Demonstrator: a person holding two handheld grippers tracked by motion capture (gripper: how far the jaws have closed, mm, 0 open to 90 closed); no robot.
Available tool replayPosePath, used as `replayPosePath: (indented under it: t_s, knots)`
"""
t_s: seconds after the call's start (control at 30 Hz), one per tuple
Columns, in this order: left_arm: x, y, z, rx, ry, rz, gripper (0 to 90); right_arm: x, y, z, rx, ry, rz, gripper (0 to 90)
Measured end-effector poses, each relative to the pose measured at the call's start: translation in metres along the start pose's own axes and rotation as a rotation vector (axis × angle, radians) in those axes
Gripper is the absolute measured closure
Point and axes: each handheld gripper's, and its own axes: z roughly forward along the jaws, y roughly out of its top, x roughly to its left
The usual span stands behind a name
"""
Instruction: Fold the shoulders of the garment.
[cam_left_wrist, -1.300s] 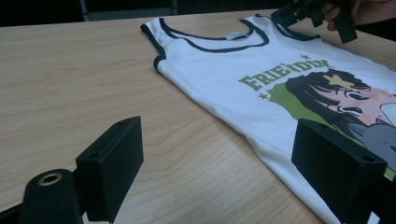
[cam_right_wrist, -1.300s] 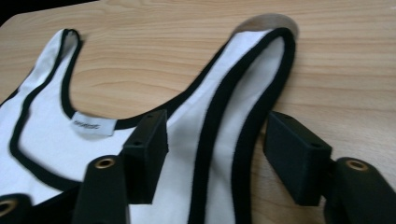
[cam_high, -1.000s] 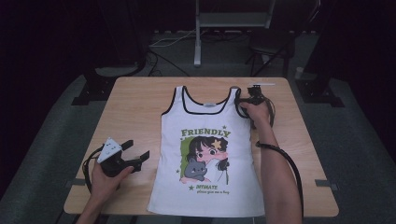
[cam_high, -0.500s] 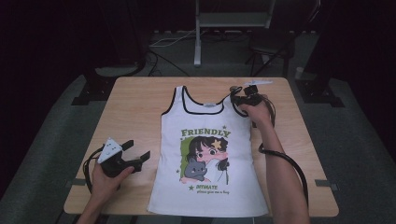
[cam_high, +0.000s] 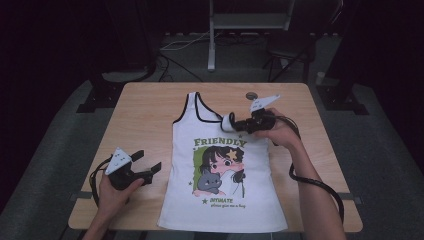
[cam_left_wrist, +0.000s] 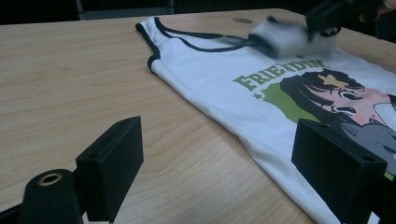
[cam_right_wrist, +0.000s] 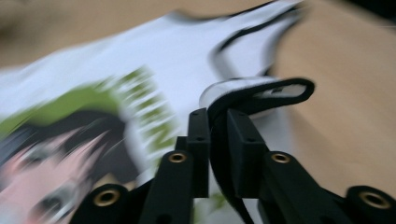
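A white tank top (cam_high: 220, 175) with black trim, green "FRIENDLY" lettering and a cartoon print lies flat on the wooden table (cam_high: 145, 115). My right gripper (cam_high: 236, 124) is shut on its right shoulder strap (cam_right_wrist: 271, 93), which is lifted and folded inward over the lettering. Its jaws have just been opening slightly, and the strap still sits pinched between the pads. In the left gripper view the strap and right gripper (cam_left_wrist: 322, 18) look blurred. My left gripper (cam_high: 147, 161) rests open on the table left of the shirt's hem, with bare wood and shirt edge (cam_left_wrist: 224, 93) ahead of it.
A small round grommet (cam_high: 251, 95) sits in the tabletop near the far edge, behind the right gripper. Metal stand legs and cables (cam_high: 212, 50) stand on the dark floor beyond the table. Bare wood lies on both sides of the shirt.
My right gripper has moved left and up from the shirt's right shoulder, carrying the strap inward over the chest. The left gripper has stayed put.
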Motion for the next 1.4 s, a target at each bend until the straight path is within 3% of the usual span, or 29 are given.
replayPosePath:
  t_s: [0.1, 0.17, 0.2, 0.3, 0.33, 0.43, 0.5, 0.53, 0.67, 0.8, 0.9, 0.93, 0.97, 1.27, 1.3, 1.33, 1.37, 1.4]
  knots:
    - [-0.001, 0.000, 0.000, 0.000, -0.001, 0.005, 16.6, 0.007, 0.001, -0.003, 0.037, 0.046, -0.028, 67.3]
    - [-0.001, 0.000, 0.000, 0.001, -0.003, 0.005, 16.6, 0.004, 0.004, -0.009, -0.028, -0.041, 0.011, 56.8]
    - [-0.001, 0.000, 0.000, 0.000, -0.004, 0.003, 16.6, 0.004, 0.004, -0.009, -0.028, -0.041, 0.011, 56.8]
    - [-0.001, 0.000, 0.000, 0.001, -0.005, 0.004, 16.6, -0.002, 0.007, -0.009, -0.086, -0.128, 0.093, 47.3]
    - [-0.001, 0.000, 0.000, 0.000, -0.005, 0.003, 16.6, -0.006, 0.007, -0.003, -0.099, -0.162, 0.163, 44.9]
    - [-0.001, 0.000, 0.000, 0.001, -0.005, 0.003, 16.6, -0.011, 0.006, 0.006, -0.099, -0.170, 0.241, 42.5]
    - [-0.001, 0.000, 0.000, -0.001, -0.007, 0.003, 16.6, -0.014, 0.004, 0.016, -0.075, -0.166, 0.260, 40.9]
    - [-0.002, 0.000, 0.000, -0.001, -0.007, 0.004, 16.6, -0.018, 0.002, 0.025, -0.053, -0.181, 0.303, 38.0]
    - [-0.002, 0.000, 0.000, -0.001, -0.009, 0.004, 16.6, -0.021, 0.000, 0.034, -0.035, -0.189, 0.344, 44.0]
    - [-0.002, 0.000, 0.000, -0.003, -0.011, -0.001, 16.6, -0.019, -0.001, 0.041, -0.021, -0.168, 0.306, 71.2]
    - [-0.002, 0.000, 0.000, -0.004, -0.012, -0.001, 16.6, -0.013, 0.001, 0.038, -0.043, -0.145, 0.257, 79.6]
    - [-0.002, 0.000, -0.001, -0.005, -0.012, 0.000, 16.6, -0.009, 0.003, 0.034, -0.056, -0.115, 0.226, 81.5]
    - [-0.002, 0.000, -0.001, -0.005, -0.012, 0.002, 16.6, -0.009, 0.003, 0.034, -0.056, -0.115, 0.226, 81.5]
    - [-0.002, -0.001, -0.001, -0.005, -0.013, -0.003, 16.6, 0.020, 0.008, 0.018, -0.046, 0.039, 0.086, 81.9]
    - [-0.002, -0.001, -0.001, -0.006, -0.013, -0.004, 16.6, 0.024, 0.007, 0.018, -0.033, 0.066, 0.072, 80.6]
    - [-0.002, -0.001, -0.001, -0.005, -0.012, -0.004, 16.6, 0.033, 0.004, 0.020, 0.013, 0.130, 0.035, 75.2]
    - [-0.002, -0.001, -0.001, -0.005, -0.012, -0.002, 16.6, 0.033, 0.004, 0.020, 0.013, 0.130, 0.035, 75.2]
    - [-0.002, -0.001, -0.001, -0.005, -0.012, -0.002, 16.6, 0.038, 0.003, 0.021, 0.046, 0.145, 0.016, 72.3]
